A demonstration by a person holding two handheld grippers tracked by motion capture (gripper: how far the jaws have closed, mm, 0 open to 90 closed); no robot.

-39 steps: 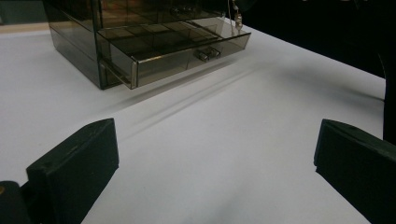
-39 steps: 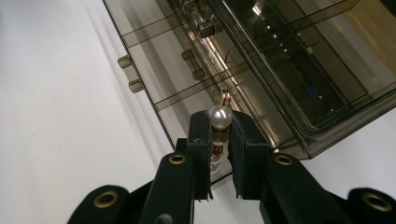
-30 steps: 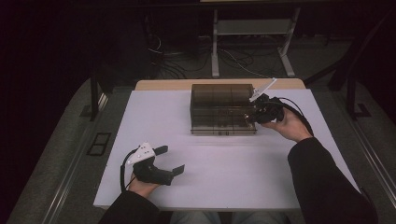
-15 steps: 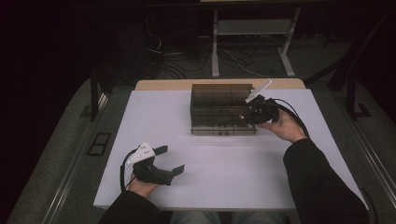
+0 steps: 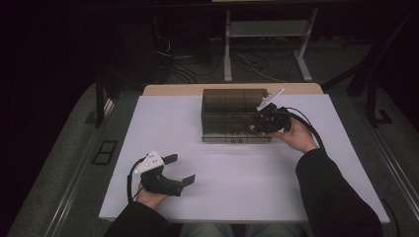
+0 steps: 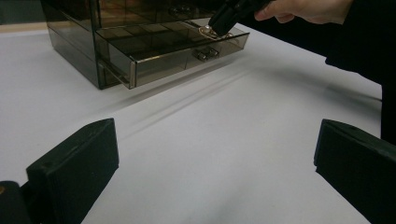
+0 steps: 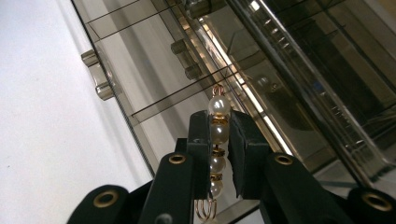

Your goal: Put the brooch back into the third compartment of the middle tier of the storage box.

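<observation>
— What is the right gripper (image 7: 218, 135) doing?

— Its two black jaws are pressed onto a short string of pearls (image 7: 218, 122) with small gold spacers; one pearl stands clear above the jaw tips and a gold loop hangs below them. In the high view the right gripper (image 5: 261, 123) sits over the right front corner of the smoky transparent drawer box (image 5: 228, 101), held by the right hand (image 5: 292, 137).

— And where are the pearls relative to the box?

— Above its lowest drawer (image 6: 177, 44), which is pulled partway out and divided into compartments. From the left gripper view the jaw tips reach down to the drawer's right end, just above the small handle (image 6: 205, 53) on its front. Whether the pearls touch the drawer floor cannot be told.

— The left gripper?

— The left gripper (image 5: 180, 170) rests low near the front left of the white table (image 5: 232, 187), well apart from the box, its jaws spread wide with nothing between them. A cable (image 5: 130, 182) loops from it beside the left hand (image 5: 150, 190).
</observation>
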